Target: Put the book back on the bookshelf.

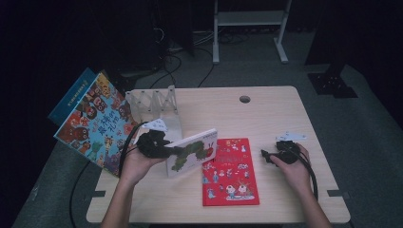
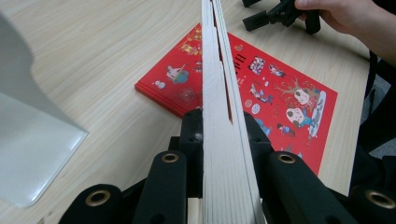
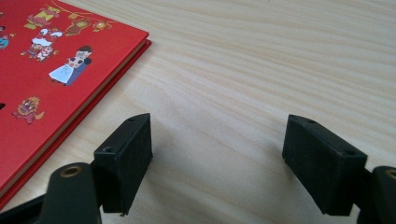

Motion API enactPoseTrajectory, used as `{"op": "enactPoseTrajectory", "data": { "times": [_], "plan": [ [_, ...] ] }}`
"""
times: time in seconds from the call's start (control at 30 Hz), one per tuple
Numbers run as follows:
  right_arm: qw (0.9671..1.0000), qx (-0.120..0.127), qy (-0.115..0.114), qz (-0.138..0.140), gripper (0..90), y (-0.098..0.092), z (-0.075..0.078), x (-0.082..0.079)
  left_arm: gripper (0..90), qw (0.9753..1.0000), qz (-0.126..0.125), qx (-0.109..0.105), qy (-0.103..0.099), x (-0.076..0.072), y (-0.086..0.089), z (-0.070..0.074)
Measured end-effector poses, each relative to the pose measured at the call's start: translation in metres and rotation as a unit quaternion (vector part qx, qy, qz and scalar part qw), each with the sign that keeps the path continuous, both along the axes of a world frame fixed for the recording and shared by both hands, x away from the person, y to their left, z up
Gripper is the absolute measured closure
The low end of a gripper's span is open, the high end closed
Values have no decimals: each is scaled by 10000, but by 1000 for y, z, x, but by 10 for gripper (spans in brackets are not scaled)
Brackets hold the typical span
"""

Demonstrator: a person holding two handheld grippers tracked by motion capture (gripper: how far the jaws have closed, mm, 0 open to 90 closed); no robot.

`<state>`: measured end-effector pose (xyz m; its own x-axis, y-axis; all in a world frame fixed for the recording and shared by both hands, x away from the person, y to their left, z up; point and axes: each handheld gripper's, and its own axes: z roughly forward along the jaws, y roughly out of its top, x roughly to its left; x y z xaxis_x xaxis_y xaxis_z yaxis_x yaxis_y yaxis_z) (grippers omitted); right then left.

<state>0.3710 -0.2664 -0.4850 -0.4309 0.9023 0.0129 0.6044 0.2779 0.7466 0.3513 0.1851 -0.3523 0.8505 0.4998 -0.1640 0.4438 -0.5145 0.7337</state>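
A white board book with a green caterpillar on its cover (image 1: pixel 195 151) stands tilted on its edge near the table's middle left. My left gripper (image 1: pixel 167 150) is shut on its left end. In the left gripper view the book's page edges (image 2: pixel 223 93) run straight up between the jaws of the left gripper (image 2: pixel 224 135). A red picture book (image 1: pixel 230 172) lies flat just right of it, also in the left gripper view (image 2: pixel 266 93) and the right gripper view (image 3: pixel 42 70). My right gripper (image 1: pixel 266 156) rests low over the table, open, to the right of the red book, its jaws (image 3: pixel 219 158) holding nothing.
A clear accordion book rack (image 1: pixel 154 103) stands at the back left; a clear panel (image 2: pixel 28 140) is close by in the left gripper view. Two colourful books (image 1: pixel 95 121) lean off the table's left edge. A round hole (image 1: pixel 244 99) lies near the far edge.
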Motion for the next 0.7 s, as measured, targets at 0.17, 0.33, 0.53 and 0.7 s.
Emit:
{"op": "enactPoseTrajectory", "data": {
  "times": [0.17, 0.33, 0.53, 0.7],
  "plan": [
    [10000, 0, 0, -1, 231, 0, 0, 0, 756, 9999, 163, -43, -19, -2, 17, 3],
    [10000, 3, 1, -1, 230, 0, 0, 0, 755, 9995, 291, -98, -30, -4, 33, 6],
    [10000, -1, 6, -24, 223, 0, 0, 1, 755, 9987, 478, -173, -37, -6, 51, 10],
    [10000, 3, 11, -32, 222, 0, 0, 1, 755, 9975, 652, -250, -75, -9, 67, 14]
  ]
}}
